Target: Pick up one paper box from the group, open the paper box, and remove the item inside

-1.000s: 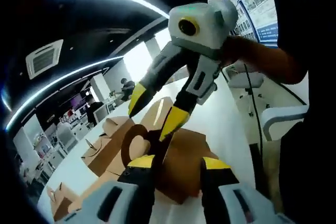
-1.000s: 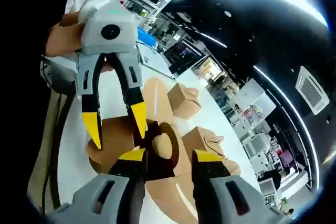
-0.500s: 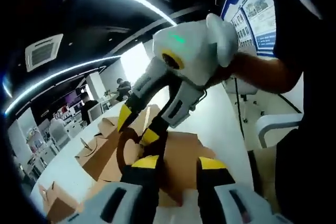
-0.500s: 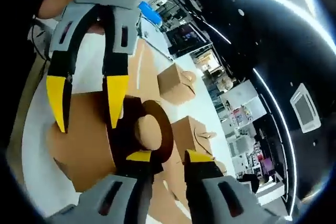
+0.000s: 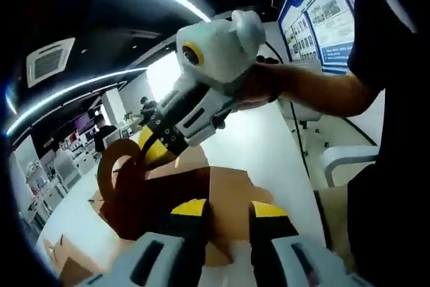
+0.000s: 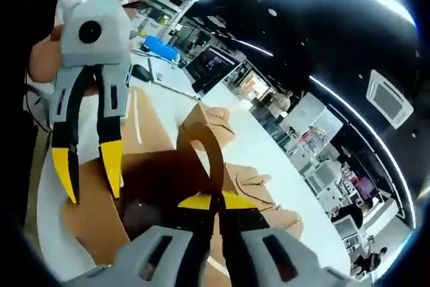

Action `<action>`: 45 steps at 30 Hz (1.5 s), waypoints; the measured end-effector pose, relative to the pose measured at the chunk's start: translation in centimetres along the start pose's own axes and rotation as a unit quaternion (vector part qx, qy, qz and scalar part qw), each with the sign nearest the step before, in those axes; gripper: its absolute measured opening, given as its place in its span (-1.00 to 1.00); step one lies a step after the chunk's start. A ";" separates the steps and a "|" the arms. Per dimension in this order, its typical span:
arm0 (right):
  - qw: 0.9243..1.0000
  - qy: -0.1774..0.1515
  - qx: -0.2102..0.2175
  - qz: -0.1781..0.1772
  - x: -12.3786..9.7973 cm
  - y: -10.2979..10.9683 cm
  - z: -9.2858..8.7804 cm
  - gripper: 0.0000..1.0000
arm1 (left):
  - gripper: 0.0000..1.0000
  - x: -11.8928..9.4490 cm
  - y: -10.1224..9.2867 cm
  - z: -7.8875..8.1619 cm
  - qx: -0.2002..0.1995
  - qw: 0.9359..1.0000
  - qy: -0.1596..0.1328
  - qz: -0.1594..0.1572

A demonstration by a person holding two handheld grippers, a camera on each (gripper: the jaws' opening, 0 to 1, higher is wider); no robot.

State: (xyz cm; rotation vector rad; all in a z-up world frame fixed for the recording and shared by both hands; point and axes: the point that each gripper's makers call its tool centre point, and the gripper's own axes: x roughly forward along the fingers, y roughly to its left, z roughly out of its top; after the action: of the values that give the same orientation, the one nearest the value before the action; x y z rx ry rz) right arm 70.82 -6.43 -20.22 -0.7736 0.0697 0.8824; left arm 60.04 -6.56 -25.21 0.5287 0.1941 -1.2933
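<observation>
Left gripper view is looking along the left gripper (image 5: 227, 208), whose yellow-tipped jaws are standing apart, released, just above the near edge of the paper box (image 5: 222, 196) lying open on the white table (image 5: 269, 156). Beyond the paper box, the right gripper (image 5: 153, 150) is reaching down from a person's hand (image 5: 259, 89), its jaws clenched on the flap (image 5: 124, 176), a brown card piece with a rounded loop at its top that is rising up and away from the paper box. More brown boxes (image 5: 64, 267) are sitting on the table behind the paper box and to the side of the flap; whether any item is showing inside the paper box I cannot tell. Right gripper view is looking along the right gripper (image 6: 215, 201), whose jaws are pressed together, pinching the base of the flap (image 6: 205, 142), whose loop is arching up right above the fingertips. The paper box (image 6: 134, 186) is spreading out below and beside the flap, its dark inside in shadow. On the far side of the paper box, the left gripper (image 6: 91, 166) is hanging with its jaws spread, the tips just over the card wall and gripping nothing. Other boxes (image 6: 259, 186) are resting on the table (image 6: 262, 156) beyond the flap.
</observation>
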 end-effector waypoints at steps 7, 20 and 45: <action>0.987 -0.026 0.157 0.020 1.3 -1.6 -1.0 -0.86 | -0.48 0.0 0.3 0.0 -0.021 1.000 -0.008 -0.009; 0.958 -0.036 0.283 0.035 3.6 -2.0 -0.4 -0.76 | -0.48 0.1 1.0 -0.1 -0.048 0.999 -0.024 -0.010; 0.846 0.012 0.391 0.362 2.8 2.1 2.6 -0.94 | -0.60 -1.6 1.2 -1.3 -0.059 0.996 -0.017 -0.071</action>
State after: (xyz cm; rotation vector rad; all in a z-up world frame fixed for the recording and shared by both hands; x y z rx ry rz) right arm 70.53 -2.06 -20.51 0.0519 0.7423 1.4198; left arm 60.94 -4.33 -25.36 0.3973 0.2811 -1.4181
